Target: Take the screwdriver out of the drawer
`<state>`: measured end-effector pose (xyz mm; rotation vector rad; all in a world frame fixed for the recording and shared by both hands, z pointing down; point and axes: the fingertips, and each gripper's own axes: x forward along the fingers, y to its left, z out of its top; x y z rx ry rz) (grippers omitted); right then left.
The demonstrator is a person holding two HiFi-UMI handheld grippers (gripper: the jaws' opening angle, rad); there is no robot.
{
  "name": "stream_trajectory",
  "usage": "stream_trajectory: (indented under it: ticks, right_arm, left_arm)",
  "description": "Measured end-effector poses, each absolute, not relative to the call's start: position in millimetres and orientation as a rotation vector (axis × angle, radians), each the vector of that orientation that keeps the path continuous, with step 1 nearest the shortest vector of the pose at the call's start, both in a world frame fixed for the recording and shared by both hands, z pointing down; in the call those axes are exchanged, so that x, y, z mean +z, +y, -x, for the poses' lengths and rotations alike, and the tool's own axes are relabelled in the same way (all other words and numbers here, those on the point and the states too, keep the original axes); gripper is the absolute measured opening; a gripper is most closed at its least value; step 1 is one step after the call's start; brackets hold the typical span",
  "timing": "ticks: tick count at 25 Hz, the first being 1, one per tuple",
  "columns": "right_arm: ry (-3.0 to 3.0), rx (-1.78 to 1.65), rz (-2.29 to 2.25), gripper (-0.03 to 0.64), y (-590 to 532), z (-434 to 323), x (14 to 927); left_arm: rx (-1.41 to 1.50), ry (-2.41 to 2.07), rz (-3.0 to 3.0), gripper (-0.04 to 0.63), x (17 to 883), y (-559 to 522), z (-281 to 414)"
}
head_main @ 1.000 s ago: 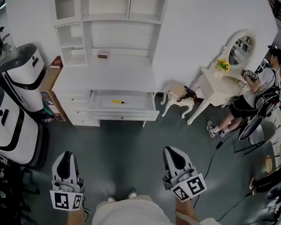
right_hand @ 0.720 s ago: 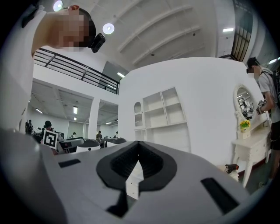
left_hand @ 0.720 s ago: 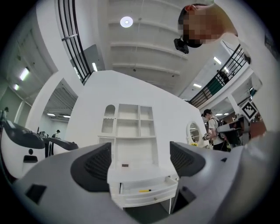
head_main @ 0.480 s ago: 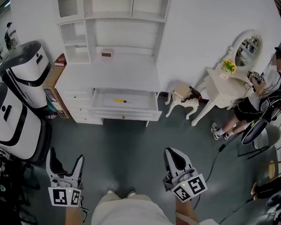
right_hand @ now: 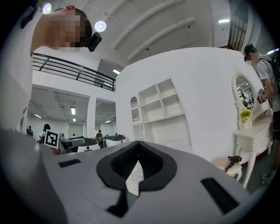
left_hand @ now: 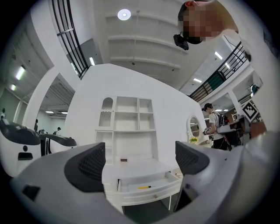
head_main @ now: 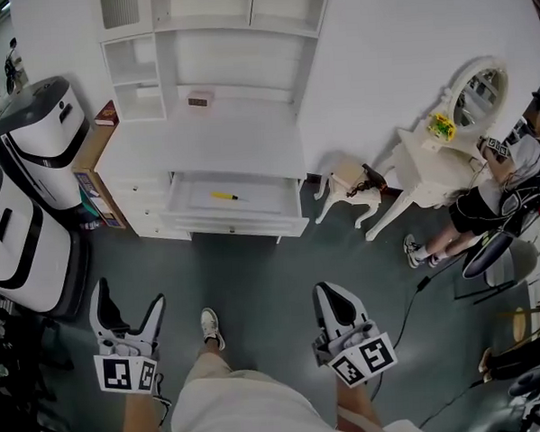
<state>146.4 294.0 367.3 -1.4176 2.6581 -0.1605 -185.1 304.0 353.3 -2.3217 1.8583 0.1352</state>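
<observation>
Screwdriver point(head_main: 224, 196) yellow-handled; lies inside the open white drawer point(head_main: 239, 227).

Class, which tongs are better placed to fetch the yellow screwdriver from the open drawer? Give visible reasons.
Probably the left tongs: their jaws have just been opening, stand wide with nothing between them, and aim at the screwdriver in the drawer. The right tongs are shut. Both are far off.

I find no readable words or numbers. The left gripper point(head_main: 128, 299) and right gripper point(head_main: 333, 290) carry only square coded markers point(head_main: 127, 375). The small dark box point(head_main: 197, 101) at the worktop point(head_main: 212, 143)'s back edge is illegible.
</observation>
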Motion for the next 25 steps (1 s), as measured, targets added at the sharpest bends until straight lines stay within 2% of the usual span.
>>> stream_trajectory:
  ticks: [7,17,25]
  right_arm:
    - [2.648,-0.173,1.528,0.011,191.8,-136.9,378.5]
    - [2.663,-0.185,1.554,0.011,3.9,-54.3,351.8]
    - [2.634,-0.233,1.668,0.011,-47.0,-31.0,364.2]
  left_arm:
    - [0.164,1.792,2.434,0.482,379.0,175.5,183.5]
    - [0.145,1.714,2.546,0.482,376.7,-16.3,236.2]
    - [0.146,1.626,2.686,0.482,403.2,-91.8,245.3]
